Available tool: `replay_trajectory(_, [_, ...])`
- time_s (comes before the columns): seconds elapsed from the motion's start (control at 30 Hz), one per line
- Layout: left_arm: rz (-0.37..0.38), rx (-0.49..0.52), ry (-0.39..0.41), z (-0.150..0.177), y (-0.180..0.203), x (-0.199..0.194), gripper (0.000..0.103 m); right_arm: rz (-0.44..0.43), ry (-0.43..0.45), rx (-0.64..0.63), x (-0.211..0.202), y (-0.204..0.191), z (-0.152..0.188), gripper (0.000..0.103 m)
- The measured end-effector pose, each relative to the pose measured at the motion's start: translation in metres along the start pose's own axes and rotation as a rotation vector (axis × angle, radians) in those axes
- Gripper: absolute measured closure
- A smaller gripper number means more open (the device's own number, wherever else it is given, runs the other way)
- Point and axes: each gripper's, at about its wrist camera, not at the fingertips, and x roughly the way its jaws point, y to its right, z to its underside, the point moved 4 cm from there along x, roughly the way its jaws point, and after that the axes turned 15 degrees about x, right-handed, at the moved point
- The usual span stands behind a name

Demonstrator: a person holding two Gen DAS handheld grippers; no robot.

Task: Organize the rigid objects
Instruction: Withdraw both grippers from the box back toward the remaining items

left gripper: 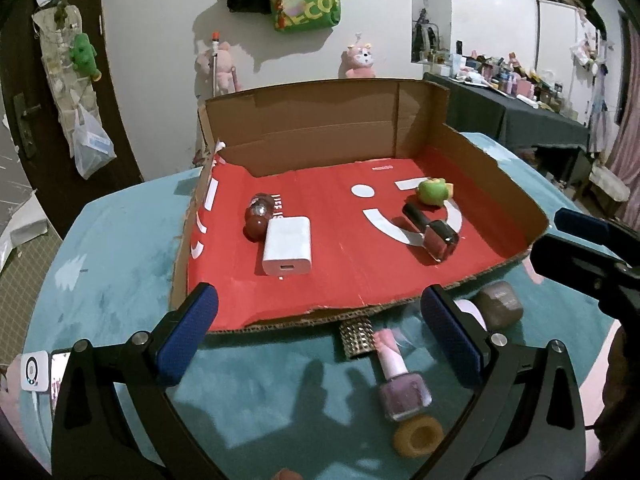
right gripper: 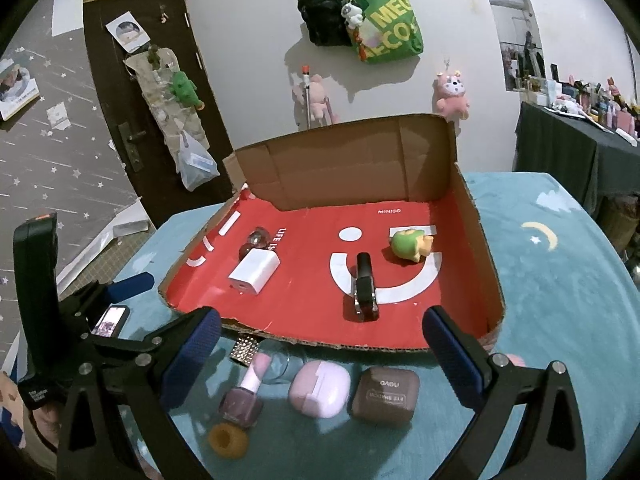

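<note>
In front of the box (right gripper: 476,216) we had both grippers, left (left gripper: 320,328) and right (right gripper: 322,344), spread wide and empty; the pink bottle (right gripper: 244,394) still waited outside, probably needing the next grab.

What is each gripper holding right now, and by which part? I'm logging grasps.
Nothing. The left gripper and right gripper are both open and empty, above the items on the blue cloth.

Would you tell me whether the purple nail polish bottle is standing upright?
No, the purple nail polish bottle lies tipped on the teal cloth, outside the box.
</note>
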Motion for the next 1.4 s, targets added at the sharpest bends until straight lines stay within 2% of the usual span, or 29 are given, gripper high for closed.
replay_trajectory(0.27, [0.01, 0.035, 0.002, 0.006, 0.011, -0.012, 0.0, -0.001, 0.0, -0.002, -0.011, -0.001, 0.009, 0.0])
replay_trajectory(0.87, [0.049, -0.007, -0.01, 0.022, 0.01, -0.015, 0.0, 0.022, 0.028, -0.013, -0.016, 0.0, 0.021, 0.0])
replay_trajectory(1.1, [0.037, 0.004, -0.026, 0.033, 0.014, -0.015, 0.0, 0.038, 0.026, -0.014, -0.011, 0.003, 0.027, 0.0])
replay_trajectory(1.17, [0.04, -0.001, -0.023, 0.036, 0.014, -0.017, 0.0, 0.042, 0.028, -0.009, -0.011, 0.003, 0.028, 0.0])
replay_trajectory(1.3, [-0.003, -0.003, -0.004, 0.038, 0.011, -0.022, 0.0, 0.048, 0.029, -0.018, -0.008, 0.003, 0.031, 0.0])
replay_trajectory(1.4, [0.003, -0.01, 0.001, 0.039, 0.009, -0.023, 0.0, 0.046, 0.019, -0.008, -0.004, 0.003, 0.033, 0.0])
